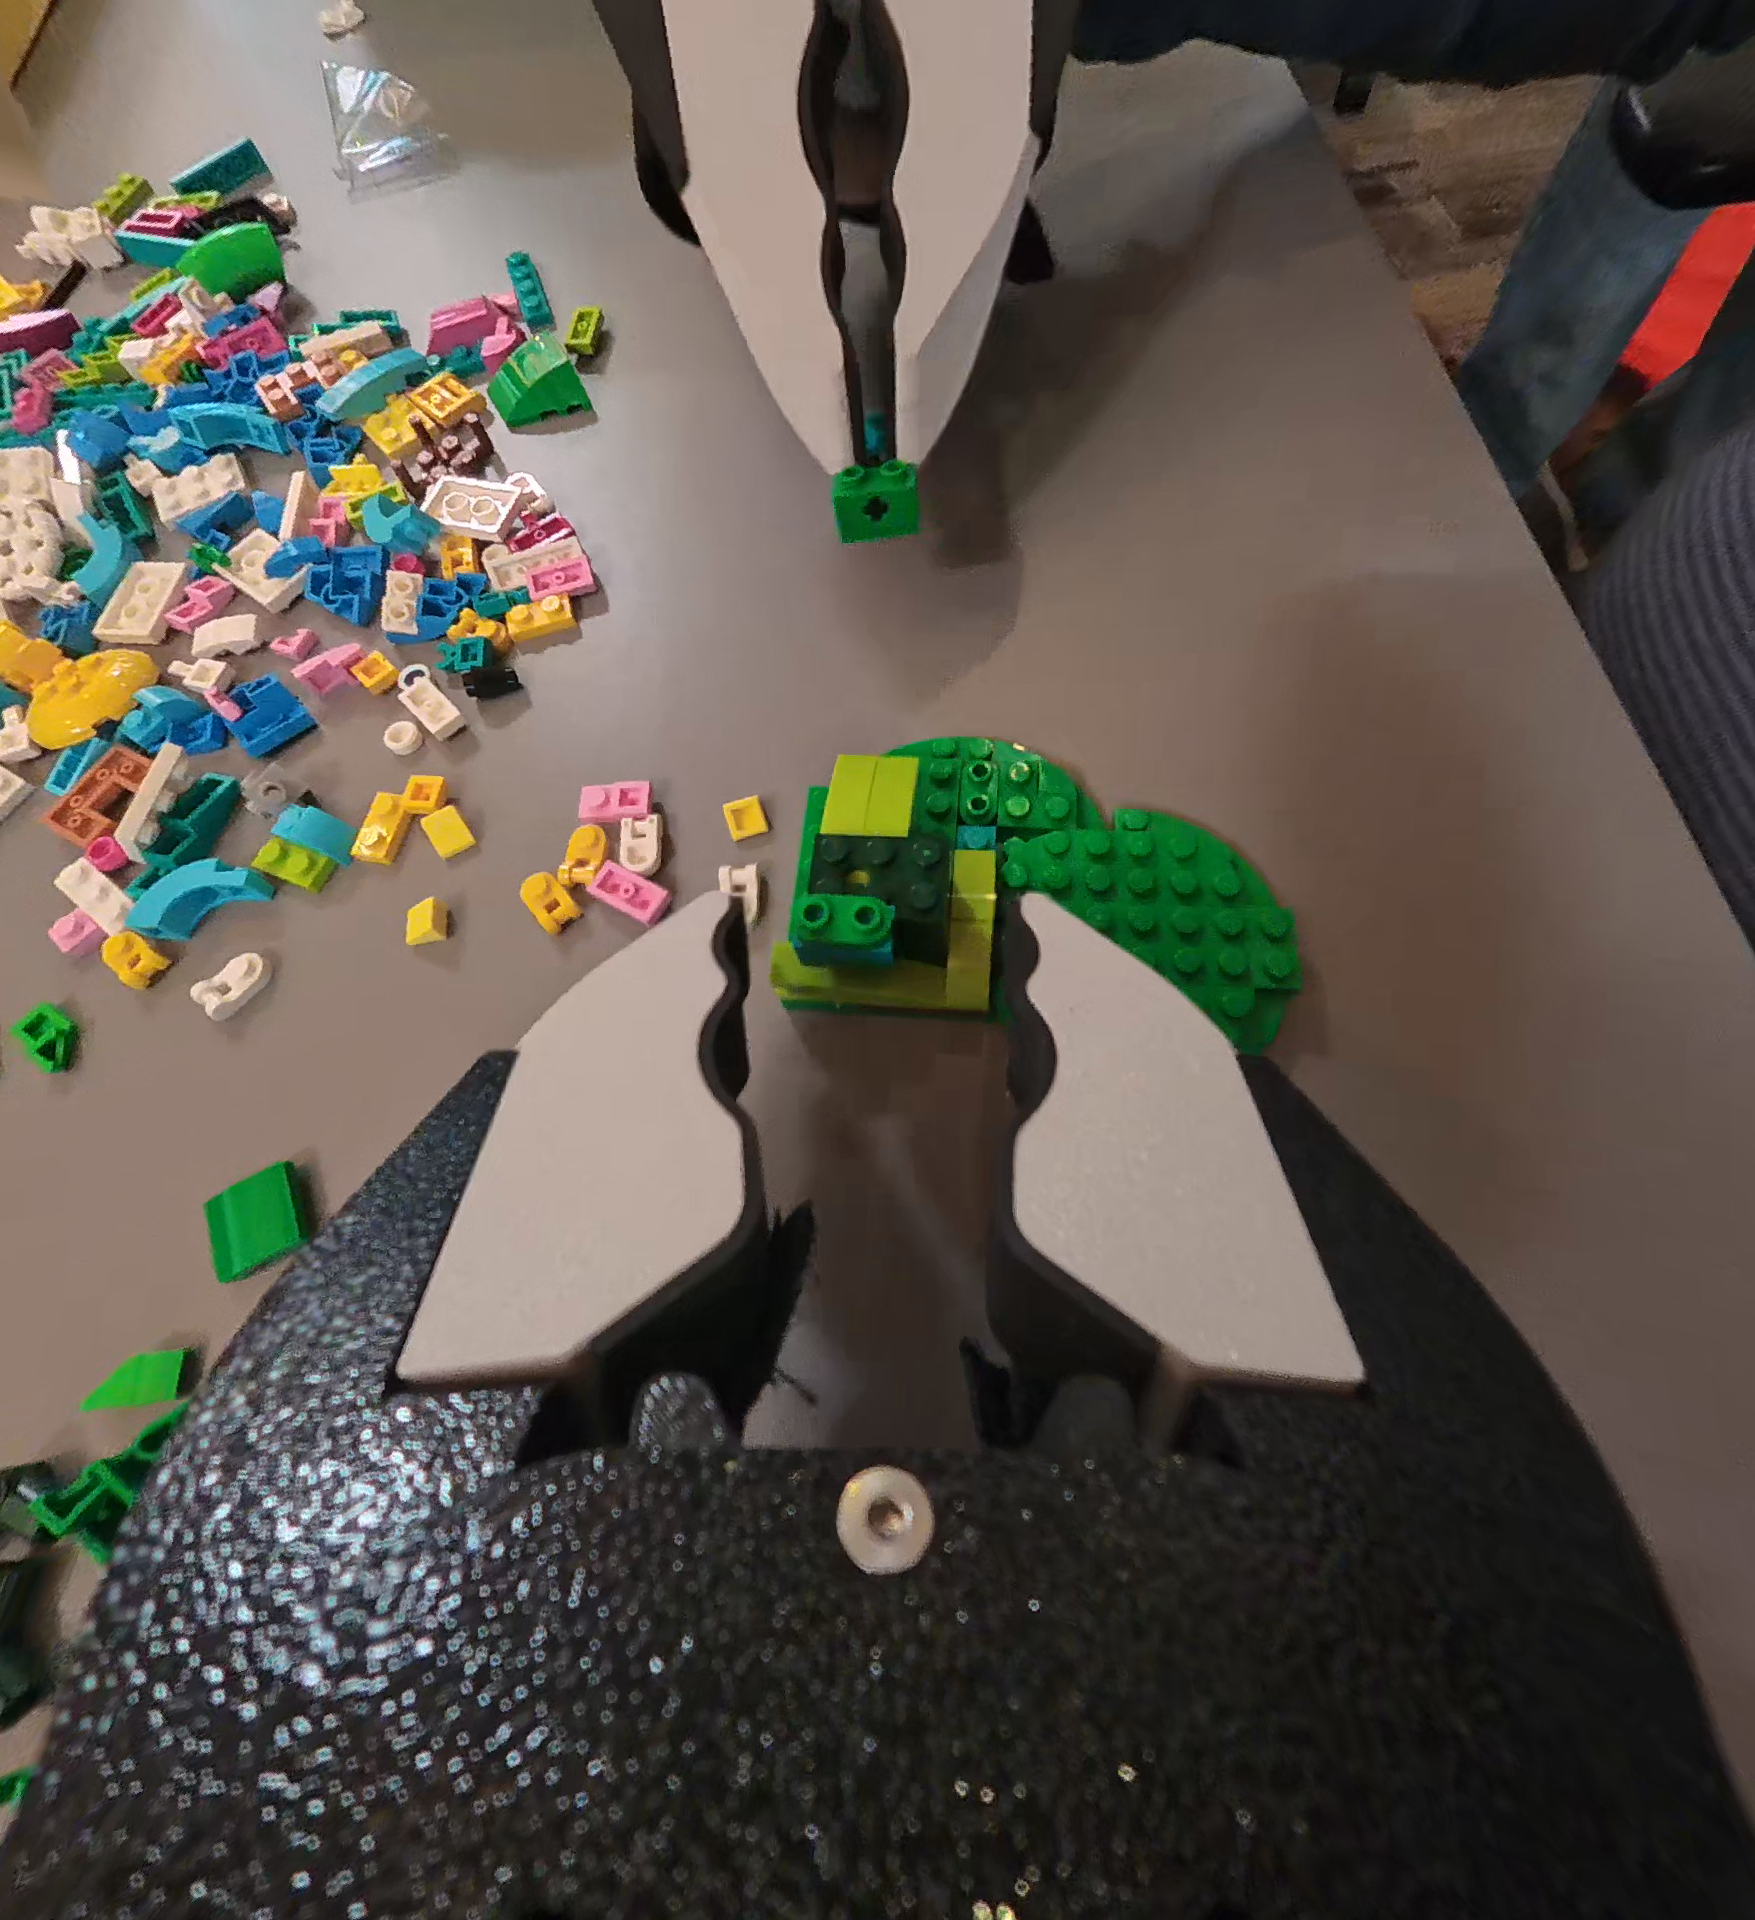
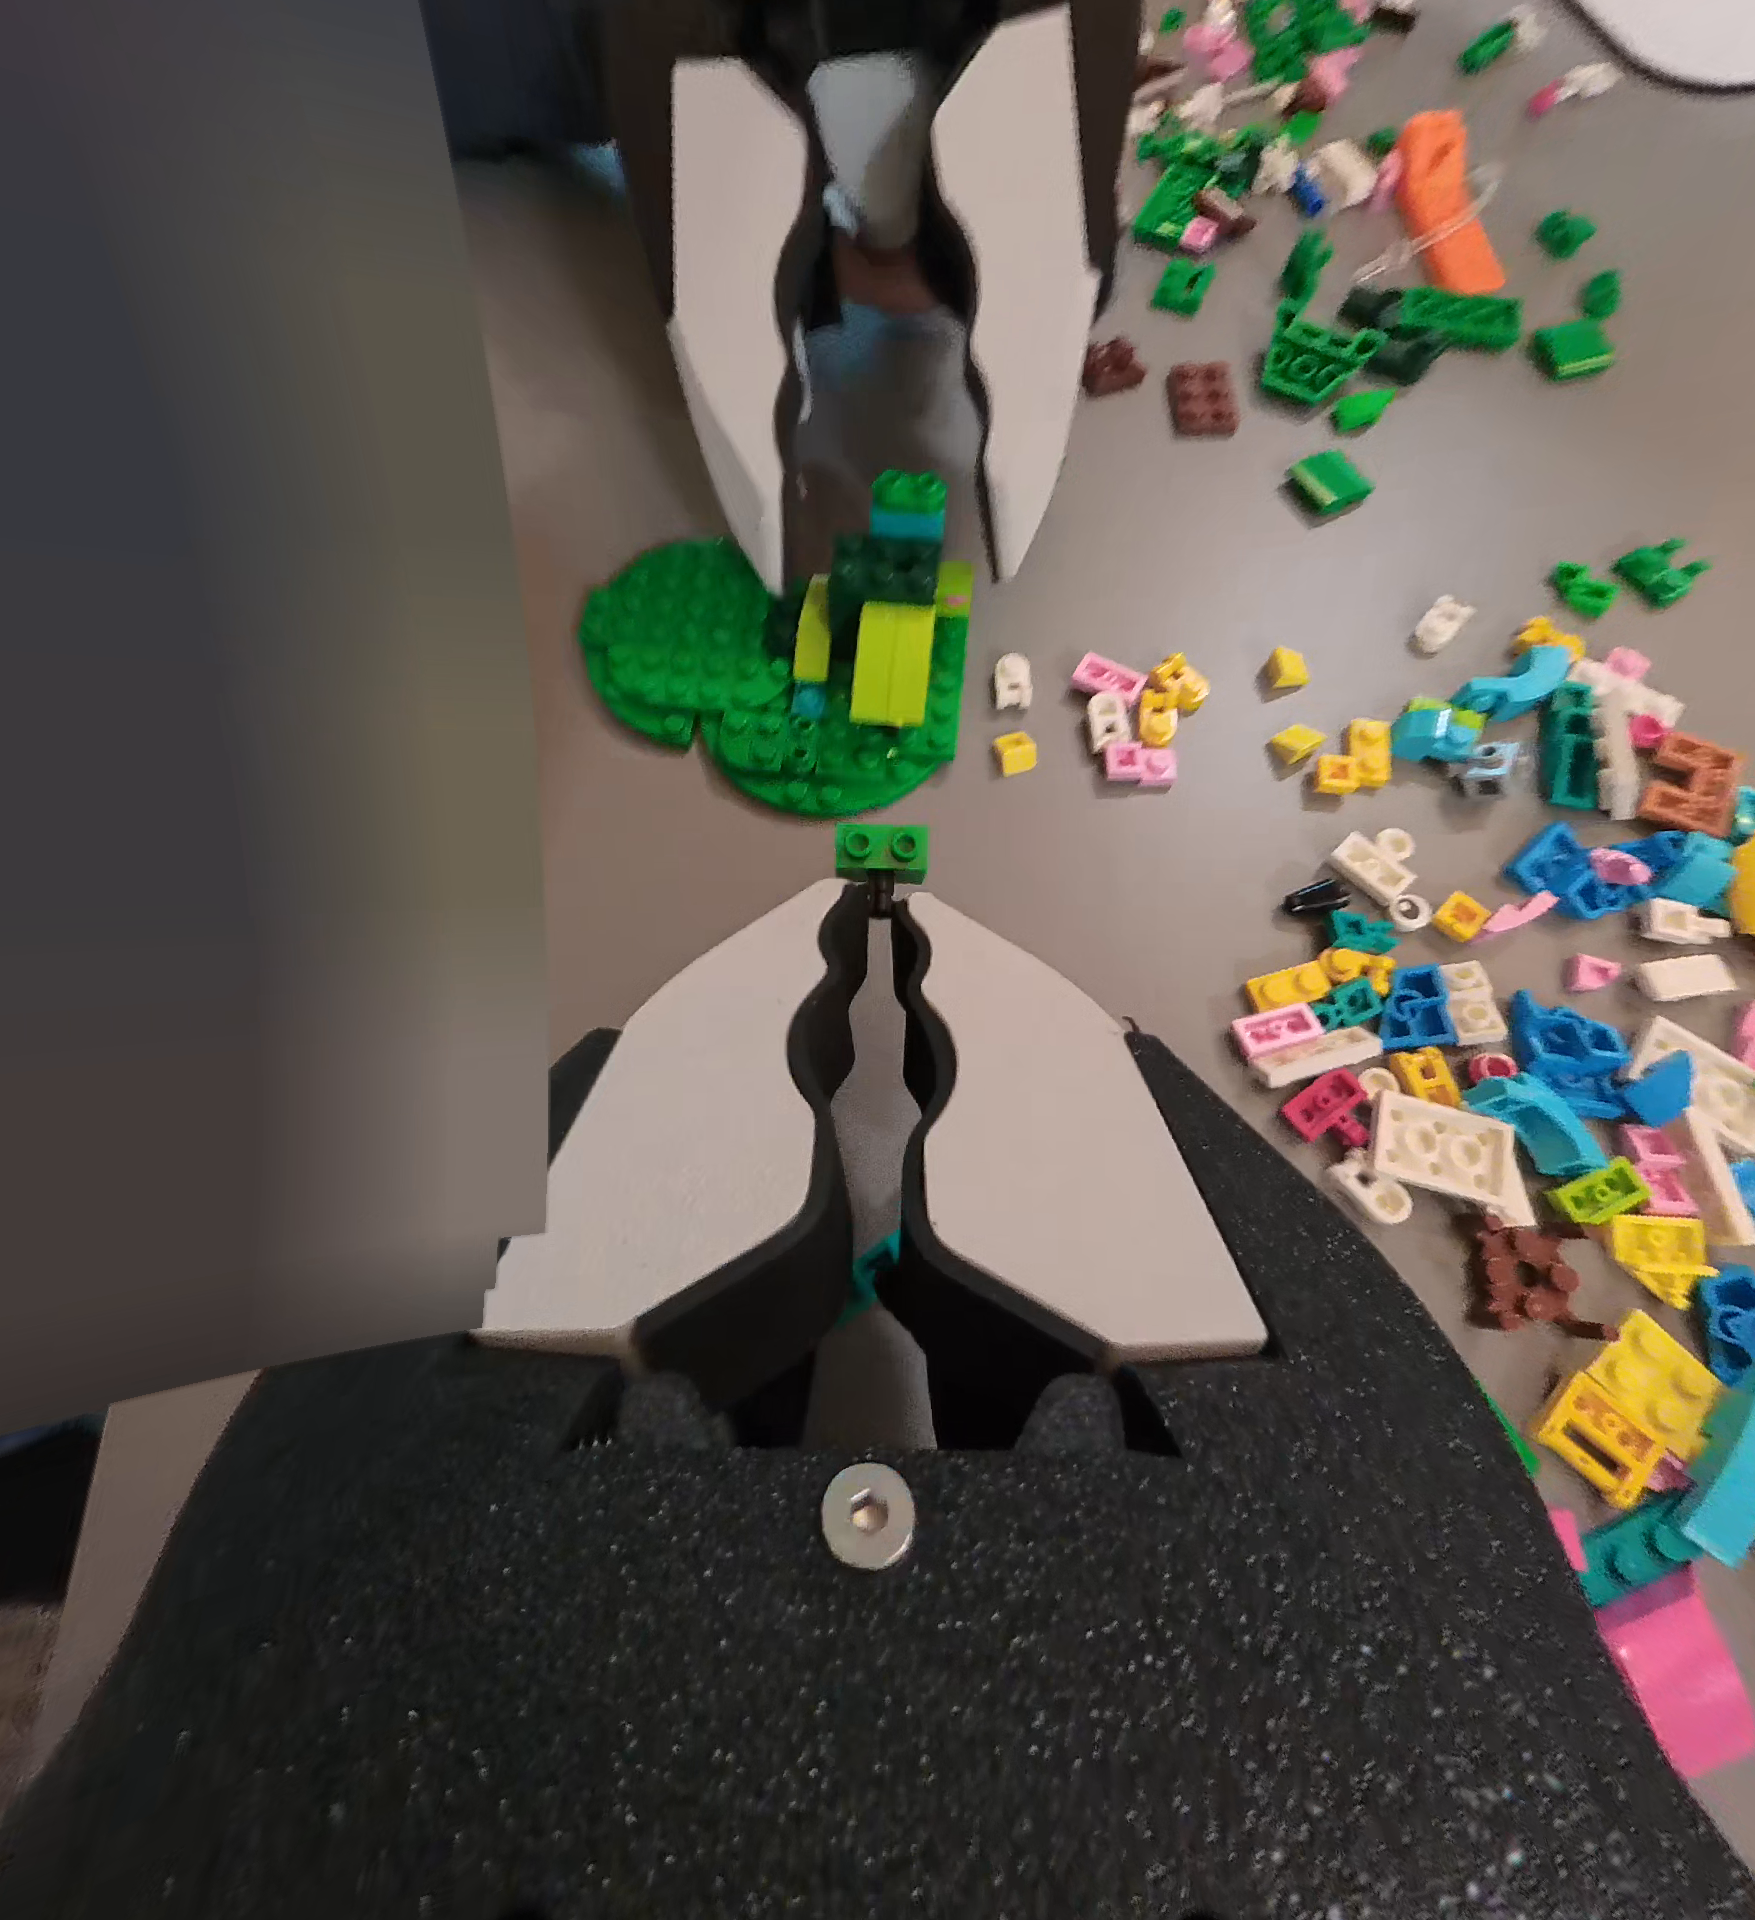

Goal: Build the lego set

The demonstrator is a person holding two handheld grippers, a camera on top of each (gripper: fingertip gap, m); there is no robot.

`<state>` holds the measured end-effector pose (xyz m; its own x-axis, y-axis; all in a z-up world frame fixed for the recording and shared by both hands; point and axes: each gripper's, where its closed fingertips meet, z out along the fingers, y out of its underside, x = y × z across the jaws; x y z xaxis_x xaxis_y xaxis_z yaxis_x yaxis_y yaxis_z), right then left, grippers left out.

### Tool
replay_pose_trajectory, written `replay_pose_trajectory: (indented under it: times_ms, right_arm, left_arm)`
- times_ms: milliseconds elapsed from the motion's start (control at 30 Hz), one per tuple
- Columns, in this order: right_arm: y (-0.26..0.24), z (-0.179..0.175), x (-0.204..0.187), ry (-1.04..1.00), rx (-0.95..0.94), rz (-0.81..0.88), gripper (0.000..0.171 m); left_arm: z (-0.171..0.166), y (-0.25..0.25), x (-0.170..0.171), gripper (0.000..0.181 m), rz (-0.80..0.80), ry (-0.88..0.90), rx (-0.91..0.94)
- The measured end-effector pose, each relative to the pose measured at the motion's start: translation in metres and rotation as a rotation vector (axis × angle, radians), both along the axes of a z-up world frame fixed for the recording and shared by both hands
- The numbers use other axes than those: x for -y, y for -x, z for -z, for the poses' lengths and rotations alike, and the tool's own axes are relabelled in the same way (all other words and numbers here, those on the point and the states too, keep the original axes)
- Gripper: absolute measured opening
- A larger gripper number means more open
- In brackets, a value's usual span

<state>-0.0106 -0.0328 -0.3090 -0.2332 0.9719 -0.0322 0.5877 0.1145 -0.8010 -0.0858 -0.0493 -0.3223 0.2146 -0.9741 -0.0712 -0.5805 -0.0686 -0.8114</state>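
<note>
On a grey table [image 1: 1164,644], the right gripper [image 2: 883,904] pinches the black pin at the back of a small green brick [image 2: 881,844], its jaws nearly closed. The left gripper [image 1: 878,935] stands wide, fingers on either side of the raised green and lime block of the half-built lego model [image 1: 894,883], without clearly touching it. In the right wrist view the model lies at 12 o'clock from the held brick. Loose coloured pieces [image 1: 229,571] spread at 9 to 10 o'clock of the model in the left wrist view.

An indoor room, type undetermined, is indicated: a plain grey tabletop [image 1: 1216,623], patterned carpet [image 1: 1392,156] beyond its edge, loose bricks [image 1: 229,582] scattered.
</note>
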Motion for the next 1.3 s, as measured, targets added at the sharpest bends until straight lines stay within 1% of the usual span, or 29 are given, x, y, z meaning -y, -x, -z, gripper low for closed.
replay_pose_trajectory:
  times_ms: [133,267,367,400,433,600,667,733,833,900,967,1033,1100,1167,1233,1300]
  right_arm:
    - [0.012,-0.010,0.003,-0.005,-0.035,0.039,0.004]
    - [0.021,-0.017,0.006,-0.016,-0.036,0.039,0.004]
    - [0.028,-0.025,0.007,-0.024,-0.035,0.015,0.004]
    - [0.031,-0.028,0.007,-0.029,-0.034,0.005,0.004]
    - [0.033,-0.032,0.006,-0.034,-0.032,-0.010,0.004]
    - [0.047,-0.051,-0.003,-0.082,-0.004,-0.068,0.004]
    - [0.053,-0.061,-0.011,-0.121,0.015,-0.086,0.004]
    - [0.060,-0.079,-0.021,-0.162,0.011,-0.094,0.003]
    - [0.073,-0.112,-0.031,-0.189,-0.042,-0.100,0.004]
    - [0.080,-0.130,-0.035,-0.200,-0.091,-0.096,0.003]
    - [0.084,-0.142,-0.038,-0.213,-0.138,-0.083,0.003]
    - [0.086,-0.151,-0.040,-0.243,-0.164,-0.081,0.004]
    - [0.087,-0.158,-0.040,-0.253,-0.184,-0.094,0.003]
    - [0.089,-0.163,-0.036,-0.221,-0.227,-0.137,0.003]
    - [0.090,-0.161,-0.037,-0.199,-0.226,-0.147,0.003]
    - [0.089,-0.156,-0.040,-0.203,-0.209,-0.137,0.004]
  left_arm:
    - [0.005,-0.004,-0.001,0.042,0.008,0.014,-0.021]
    - [0.004,-0.006,-0.002,0.036,-0.001,0.017,-0.008]
    - [0.004,-0.006,-0.006,0.034,-0.025,0.020,0.009]
    - [0.002,-0.006,-0.007,0.027,-0.030,0.015,0.021]
    - [-0.001,-0.005,-0.009,0.026,-0.041,0.001,0.035]
    - [-0.002,-0.003,-0.011,0.025,-0.053,-0.022,0.039]
    - [-0.008,-0.003,-0.015,0.026,-0.063,-0.072,0.052]
    - [-0.023,-0.004,-0.020,0.026,-0.076,-0.155,0.099]
    - [-0.052,0.002,-0.037,0.026,-0.150,-0.264,0.198]
    - [-0.061,0.007,-0.043,0.026,-0.171,-0.284,0.266]
    - [-0.064,0.014,-0.049,0.026,-0.223,-0.289,0.334]
    - [-0.065,0.019,-0.052,0.025,-0.268,-0.316,0.395]
    - [-0.072,0.021,-0.049,0.025,-0.265,-0.332,0.426]
    - [-0.080,0.023,-0.046,0.025,-0.266,-0.307,0.495]
    - [-0.084,0.025,-0.042,0.025,-0.254,-0.274,0.566]
    - [-0.086,0.026,-0.040,0.025,-0.237,-0.278,0.584]
